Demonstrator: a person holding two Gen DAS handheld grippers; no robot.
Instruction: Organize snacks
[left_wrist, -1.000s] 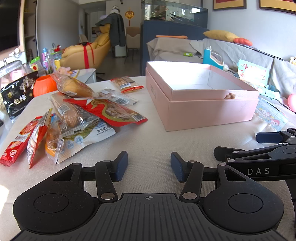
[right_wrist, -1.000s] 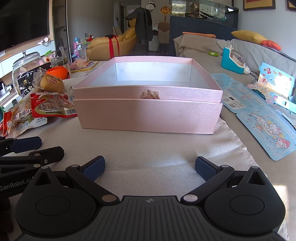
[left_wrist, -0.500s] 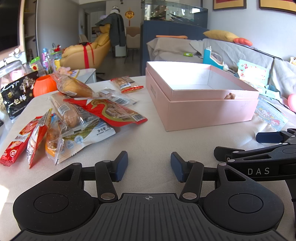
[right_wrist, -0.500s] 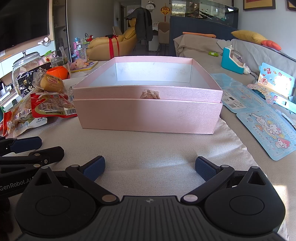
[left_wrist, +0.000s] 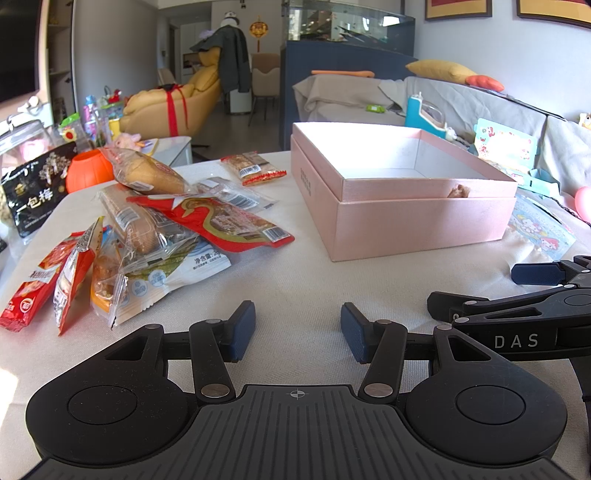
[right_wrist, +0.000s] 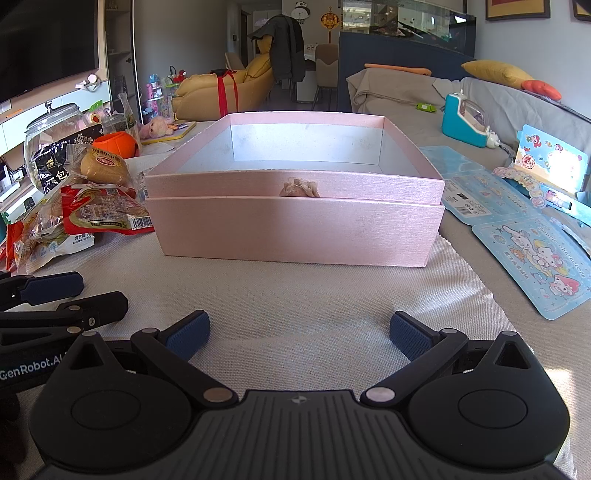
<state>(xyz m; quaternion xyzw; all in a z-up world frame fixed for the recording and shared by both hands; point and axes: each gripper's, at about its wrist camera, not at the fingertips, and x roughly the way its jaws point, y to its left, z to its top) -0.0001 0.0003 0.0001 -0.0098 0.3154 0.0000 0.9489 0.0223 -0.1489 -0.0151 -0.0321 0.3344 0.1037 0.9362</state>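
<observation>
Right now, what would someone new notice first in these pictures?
Probably the open pink box, which looks empty, sitting mid-table just ahead of the right hand-held gripper. Next, the pile of snack packets spread out to the box's left, ahead of the left hand-held gripper. Both grippers are open and hold nothing.

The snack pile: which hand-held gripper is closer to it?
Left. The left hand-held gripper sits just beside the snack pile, which lies ahead on its left. The right hand-held gripper faces the pink box, farther from the snacks.
</observation>
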